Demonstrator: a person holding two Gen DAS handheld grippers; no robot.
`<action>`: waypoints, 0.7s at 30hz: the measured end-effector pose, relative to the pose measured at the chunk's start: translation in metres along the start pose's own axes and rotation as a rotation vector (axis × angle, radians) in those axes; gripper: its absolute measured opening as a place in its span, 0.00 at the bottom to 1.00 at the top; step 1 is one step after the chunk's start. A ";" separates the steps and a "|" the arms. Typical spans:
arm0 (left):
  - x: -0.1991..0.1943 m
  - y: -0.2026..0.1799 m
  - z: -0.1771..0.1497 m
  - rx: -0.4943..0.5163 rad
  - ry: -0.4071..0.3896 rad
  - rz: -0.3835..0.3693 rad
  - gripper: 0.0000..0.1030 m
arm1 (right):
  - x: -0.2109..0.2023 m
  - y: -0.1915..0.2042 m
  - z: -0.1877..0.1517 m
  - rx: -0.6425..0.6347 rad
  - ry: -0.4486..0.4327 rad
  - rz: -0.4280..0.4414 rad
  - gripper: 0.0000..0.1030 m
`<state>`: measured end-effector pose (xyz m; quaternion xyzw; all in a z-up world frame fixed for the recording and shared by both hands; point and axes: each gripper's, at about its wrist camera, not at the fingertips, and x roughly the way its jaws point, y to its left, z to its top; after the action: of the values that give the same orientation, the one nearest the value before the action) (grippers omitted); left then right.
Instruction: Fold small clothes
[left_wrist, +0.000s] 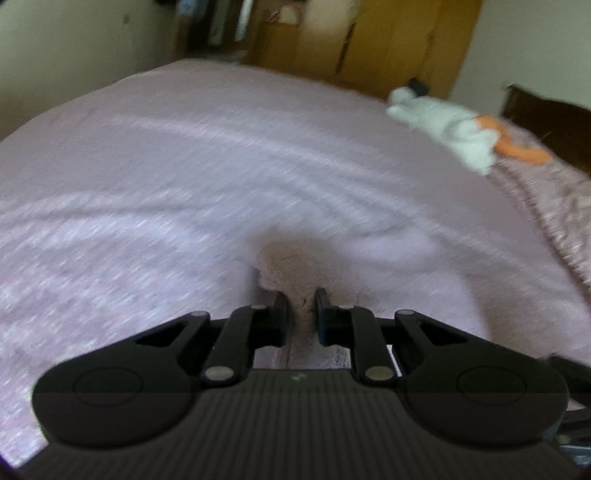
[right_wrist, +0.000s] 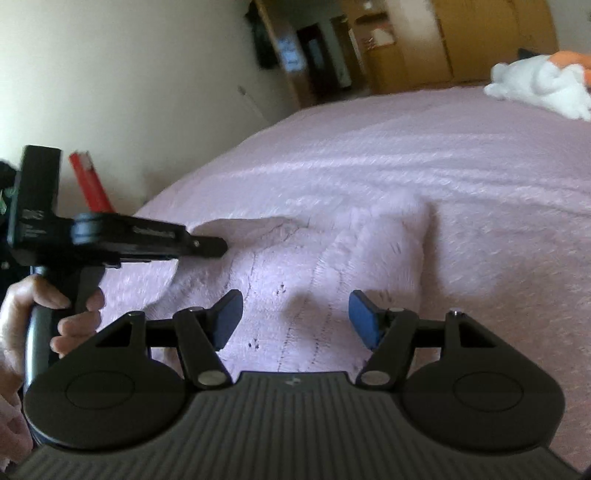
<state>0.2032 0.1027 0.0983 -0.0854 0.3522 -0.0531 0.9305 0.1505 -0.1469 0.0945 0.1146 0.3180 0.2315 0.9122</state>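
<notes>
Pink knit garment (right_wrist: 295, 280) (pinched by left gripper (left_wrist: 302, 306)) beneath right gripper (right_wrist: 295, 317).

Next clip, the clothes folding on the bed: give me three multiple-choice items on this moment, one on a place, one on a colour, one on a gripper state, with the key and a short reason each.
1. Where does the white plush toy lie?
A. far right part of the bed
B. between the right gripper's fingers
C. on the floor

2. What colour is the knitted garment in front of the right gripper?
A. dark green
B. pale pink
C. yellow

3. How does the left gripper stand?
A. wide open over bare bedding
B. out of both views
C. closed on a fold of the garment

Key:
1 A, it lies on the bedspread at the far right in both views.
2 B, the knit is close in tone to the bedding.
3 C, fabric is pinched in the narrow gap between its fingers.
</notes>
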 end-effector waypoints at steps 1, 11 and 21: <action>0.005 0.005 -0.006 0.006 0.016 0.037 0.17 | 0.004 0.003 -0.003 -0.004 0.012 0.013 0.69; 0.008 0.006 -0.013 0.044 0.040 0.074 0.20 | -0.005 0.004 -0.003 -0.002 0.025 0.030 0.69; -0.021 0.006 -0.023 -0.015 0.059 0.062 0.61 | -0.027 -0.051 0.001 0.190 -0.006 -0.022 0.75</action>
<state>0.1725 0.1088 0.0936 -0.0798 0.3824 -0.0243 0.9202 0.1501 -0.2040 0.0911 0.1979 0.3371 0.1898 0.9007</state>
